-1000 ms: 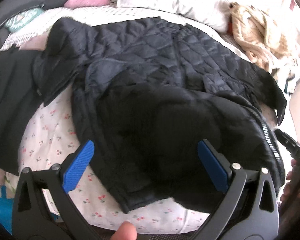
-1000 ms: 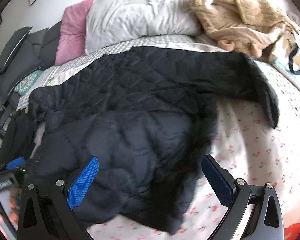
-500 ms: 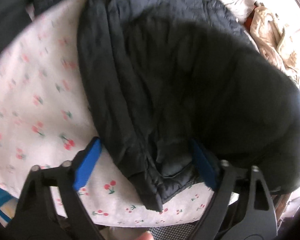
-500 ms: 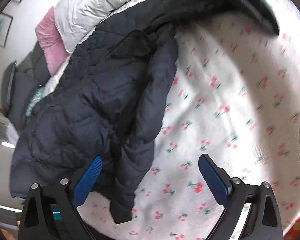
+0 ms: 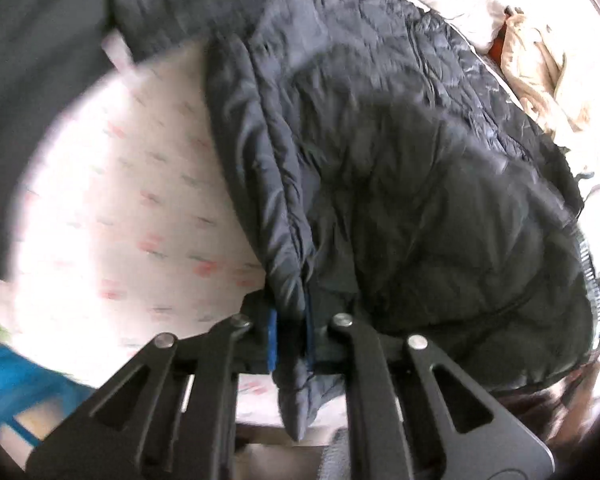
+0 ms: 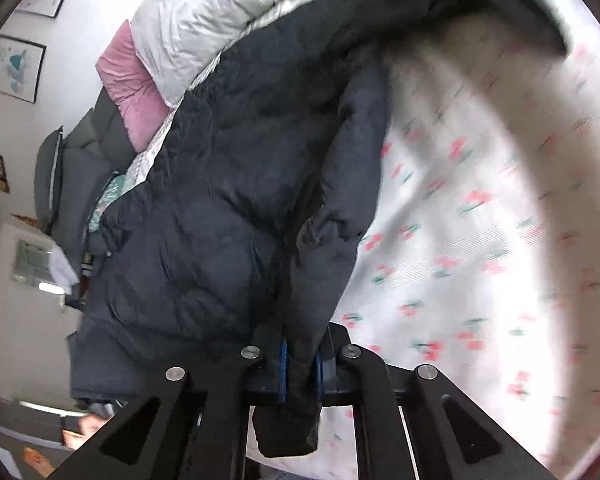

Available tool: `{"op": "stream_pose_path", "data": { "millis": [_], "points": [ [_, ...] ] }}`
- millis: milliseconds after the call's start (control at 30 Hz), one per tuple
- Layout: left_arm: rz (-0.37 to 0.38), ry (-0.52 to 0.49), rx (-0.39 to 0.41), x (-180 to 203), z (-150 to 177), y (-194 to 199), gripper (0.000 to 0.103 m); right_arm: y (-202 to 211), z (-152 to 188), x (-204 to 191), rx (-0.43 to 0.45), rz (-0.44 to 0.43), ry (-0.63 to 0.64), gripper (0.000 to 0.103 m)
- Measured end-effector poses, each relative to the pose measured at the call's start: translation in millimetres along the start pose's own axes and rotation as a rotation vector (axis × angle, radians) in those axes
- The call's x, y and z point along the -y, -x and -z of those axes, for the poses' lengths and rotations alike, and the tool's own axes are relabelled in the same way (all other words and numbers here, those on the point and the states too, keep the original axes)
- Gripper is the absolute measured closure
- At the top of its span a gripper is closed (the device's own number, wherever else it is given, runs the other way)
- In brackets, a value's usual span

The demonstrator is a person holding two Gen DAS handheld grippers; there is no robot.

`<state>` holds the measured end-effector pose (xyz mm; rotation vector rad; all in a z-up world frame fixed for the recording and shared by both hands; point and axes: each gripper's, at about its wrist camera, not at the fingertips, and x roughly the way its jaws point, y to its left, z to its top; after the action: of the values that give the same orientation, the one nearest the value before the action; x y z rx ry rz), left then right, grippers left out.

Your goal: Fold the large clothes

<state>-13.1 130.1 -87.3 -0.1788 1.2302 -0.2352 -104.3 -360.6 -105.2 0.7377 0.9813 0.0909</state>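
Observation:
A large black quilted jacket (image 5: pixel 380 152) lies spread on a bed with a white cherry-print sheet (image 5: pixel 132 208). My left gripper (image 5: pixel 291 336) is shut on the jacket's near left hem corner, whose tip hangs below the blue pads (image 5: pixel 272 340). In the right wrist view the same jacket (image 6: pixel 204 240) fills the left half, and my right gripper (image 6: pixel 300 368) is shut on its near right hem corner, with a fold of fabric bunched between the pads (image 6: pixel 283 368) and drooping below them.
A white pillow (image 6: pixel 204 24) and a pink pillow (image 6: pixel 132 92) lie at the head of the bed. A beige garment (image 5: pixel 540 76) sits at the far right. Dark cushions (image 6: pixel 72 172) stand left. Cherry-print sheet (image 6: pixel 480 220) lies bare to the right.
Both grippers dropped toward the near hem and went from wide open to shut on the jacket's two lower corners. The right wrist rolled, tilting its view.

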Motion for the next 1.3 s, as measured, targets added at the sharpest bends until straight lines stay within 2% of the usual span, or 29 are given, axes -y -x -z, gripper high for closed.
{"op": "stream_pose_path", "data": {
  "millis": [133,233,300,333,400,433,500,567,633,667,733,867,1000,1067,1133,1167,1233,1300],
  "points": [
    [-0.077,-0.058,-0.01,-18.8,0.3,26.1,0.093,39.0,-1.5,7.6,0.017,0.148,0.068,0.096],
    [-0.144,-0.125,-0.101,-26.9,5.1,15.7,0.093,41.7,2.1,11.2,-0.041,0.276,0.124,0.096],
    [-0.178,-0.158,-0.154,-30.9,12.3,0.1,0.092,26.8,8.5,15.0,-0.107,0.386,0.173,0.096],
    [-0.214,-0.184,-0.188,-33.3,16.6,-13.6,0.09,16.2,12.7,17.9,-0.14,0.435,0.196,0.096],
    [-0.288,-0.245,-0.214,-33.9,22.7,-31.6,0.074,-3.8,12.6,24.0,-0.219,0.49,0.177,0.094],
    [-0.315,-0.276,-0.194,-32.6,24.4,-33.6,0.067,-7.2,10.7,25.8,-0.227,0.517,0.173,0.09],
    [-0.339,-0.294,-0.167,-31.4,23.3,-26.0,0.057,-4.4,5.3,20.6,-0.198,0.598,0.204,0.065],
    [-0.309,-0.299,-0.103,-33.7,23.3,-7.1,0.033,7.0,-1.7,9.8,-0.127,0.665,0.239,0.047],
    [-0.276,-0.297,-0.036,-33.1,19.5,9.9,0.021,24.5,-13.5,-5.1,-0.032,0.668,0.251,0.038],
    [-0.268,-0.3,-0.003,-30.5,16.6,16.0,0.021,32.2,-17.1,-10.9,0.0,0.657,0.256,0.03],
    [-0.256,-0.313,0.048,-23.5,2.8,23.2,0.021,36.1,-29.9,-32.1,0.059,0.623,0.269,0.025],
    [-0.272,-0.355,0.135,-10.8,-23.8,25.9,0.02,22.3,-50.0,-78.1,0.115,0.488,0.305,0.022],
    [-0.357,-0.393,0.218,-1.3,-67.9,0.2,0.02,-20.5,-64.9,-108.9,0.172,0.354,0.336,0.021],
    [-0.387,-0.39,0.245,3.7,-81.3,-15.9,0.02,-52.0,-68.6,-122.0,0.173,0.354,0.372,0.021],
    [-0.411,-0.389,0.26,0.0,-94.8,-31.1,0.02,-79.7,-63.4,-134.3,0.116,0.373,0.425,0.021],
    [-0.414,-0.39,0.261,2.1,-96.6,-35.6,0.02,-95.5,-66.8,-143.8,0.108,0.349,0.452,0.021],
    [-0.425,-0.401,0.269,4.1,-106.5,-50.0,0.02,-96.5,-63.4,-156.4,0.115,0.316,0.495,0.021],
    [-0.446,-0.412,0.286,4.5,-112.5,-57.8,0.029,-102.1,-65.7,-164.3,0.121,0.312,0.522,0.021]
  ]
}}
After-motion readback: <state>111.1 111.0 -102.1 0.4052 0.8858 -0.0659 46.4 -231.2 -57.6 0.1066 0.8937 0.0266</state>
